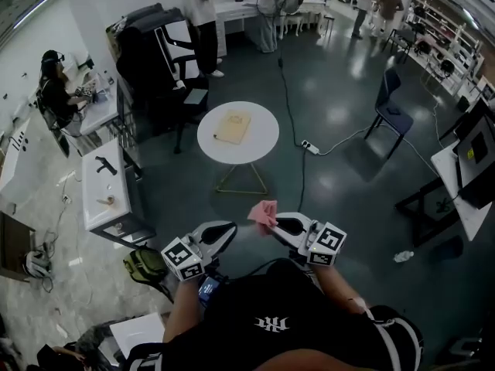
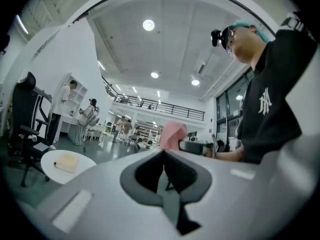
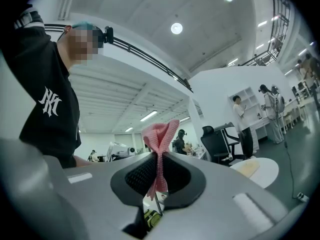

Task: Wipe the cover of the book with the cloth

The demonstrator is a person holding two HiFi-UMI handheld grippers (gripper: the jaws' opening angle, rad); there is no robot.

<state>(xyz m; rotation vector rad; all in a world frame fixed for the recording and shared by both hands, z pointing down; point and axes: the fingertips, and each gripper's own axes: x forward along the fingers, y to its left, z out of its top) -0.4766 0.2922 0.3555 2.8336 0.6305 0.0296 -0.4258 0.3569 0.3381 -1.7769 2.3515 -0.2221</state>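
**Right gripper** (image 3: 159, 169): jaws are pressed together on the pink cloth (image 3: 160, 131). The cloth is pinched at its middle, so that a bunched fold stands above the jaws and a short tail hangs below.

**Left gripper** (image 2: 164, 156): jaws are closed on each other and nothing is held between them. It is carried level, just beside the right gripper and close to the body.

**Book** (image 1: 233, 127): a pale tan volume laid flat on the round white worktop (image 1: 263, 149), uncovered. It is placed well apart from both pairs of jaws, ahead across open floor. It is seen low to the right in the right gripper view and low to the left in the left gripper view. Its long axis cannot be settled from this far off.

**Judgement:** neither gripper is clearly nearer. The cloth is held in the right, so a forward approach to the worktop is called for before any wiping.
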